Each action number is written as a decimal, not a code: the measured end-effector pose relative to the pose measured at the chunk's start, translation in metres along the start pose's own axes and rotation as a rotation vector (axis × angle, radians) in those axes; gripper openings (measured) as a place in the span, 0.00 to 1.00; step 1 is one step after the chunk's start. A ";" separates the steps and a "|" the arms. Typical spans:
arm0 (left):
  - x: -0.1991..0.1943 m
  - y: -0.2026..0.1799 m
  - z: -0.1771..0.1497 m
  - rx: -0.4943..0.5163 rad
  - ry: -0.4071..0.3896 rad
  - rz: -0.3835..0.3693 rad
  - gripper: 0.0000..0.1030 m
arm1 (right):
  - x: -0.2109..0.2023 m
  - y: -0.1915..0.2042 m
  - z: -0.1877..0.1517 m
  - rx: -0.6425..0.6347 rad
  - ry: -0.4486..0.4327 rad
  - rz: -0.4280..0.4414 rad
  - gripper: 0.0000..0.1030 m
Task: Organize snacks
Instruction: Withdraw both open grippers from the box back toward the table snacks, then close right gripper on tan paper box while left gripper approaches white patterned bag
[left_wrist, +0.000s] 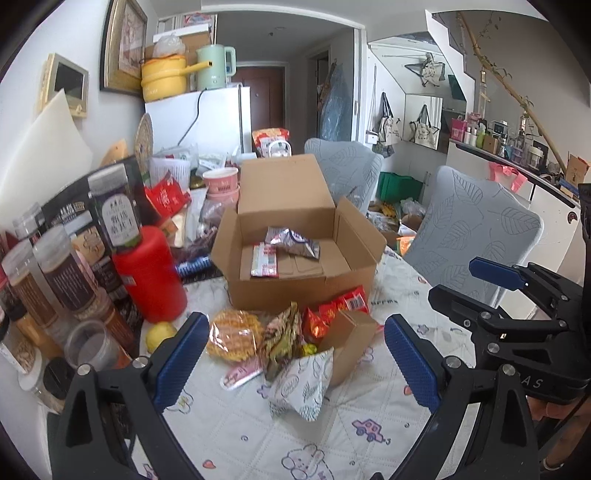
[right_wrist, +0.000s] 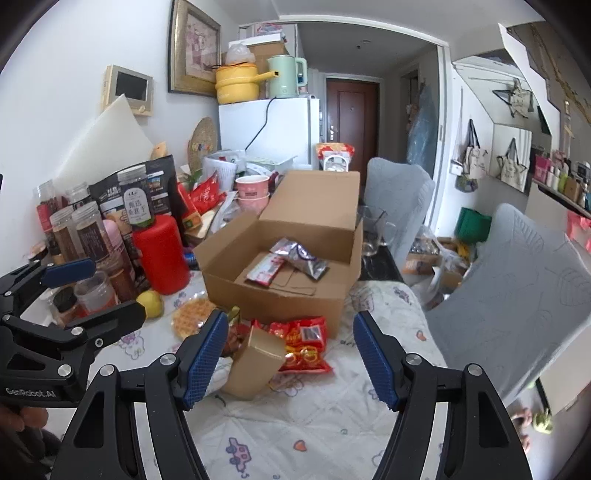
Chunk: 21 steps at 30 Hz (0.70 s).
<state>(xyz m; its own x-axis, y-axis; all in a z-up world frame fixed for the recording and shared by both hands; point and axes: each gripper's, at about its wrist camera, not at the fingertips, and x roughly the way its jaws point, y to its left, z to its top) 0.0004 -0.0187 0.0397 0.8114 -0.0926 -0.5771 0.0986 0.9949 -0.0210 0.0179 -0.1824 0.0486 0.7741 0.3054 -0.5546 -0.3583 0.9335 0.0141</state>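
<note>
An open cardboard box (left_wrist: 295, 284) (right_wrist: 280, 299) stands on the table with a silver snack bag (left_wrist: 293, 242) (right_wrist: 301, 256) and a red-and-white packet (left_wrist: 264, 260) (right_wrist: 264, 269) inside. In front of it lies a snack pile: a waffle pack (left_wrist: 234, 338) (right_wrist: 190, 317), red packets (left_wrist: 341, 306) (right_wrist: 303, 339), a small brown carton (left_wrist: 351, 339) (right_wrist: 255, 363) and a white leaf-print bag (left_wrist: 304, 384). My left gripper (left_wrist: 295, 365) is open and empty above the pile. My right gripper (right_wrist: 291, 360) is open and empty, over the small carton.
A red canister (left_wrist: 149, 273) (right_wrist: 160, 254), several jars (left_wrist: 62, 280) and a lemon (left_wrist: 159, 334) (right_wrist: 150, 302) crowd the left of the table. Two grey chairs (left_wrist: 476, 229) (right_wrist: 517, 295) stand on the right. A white fridge (left_wrist: 201, 118) stands behind.
</note>
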 end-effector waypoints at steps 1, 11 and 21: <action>0.002 0.001 -0.004 -0.005 0.013 -0.009 0.94 | 0.001 0.002 -0.004 -0.001 0.008 0.004 0.69; 0.028 0.009 -0.038 -0.040 0.121 -0.029 0.94 | 0.026 0.010 -0.033 0.005 0.083 0.021 0.69; 0.059 0.030 -0.065 -0.085 0.205 -0.002 0.94 | 0.069 0.012 -0.060 0.074 0.196 0.095 0.73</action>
<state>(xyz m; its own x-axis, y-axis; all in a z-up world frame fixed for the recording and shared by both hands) 0.0135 0.0083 -0.0483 0.6761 -0.0934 -0.7309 0.0445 0.9953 -0.0860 0.0358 -0.1612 -0.0398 0.6197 0.3570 -0.6990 -0.3801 0.9157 0.1307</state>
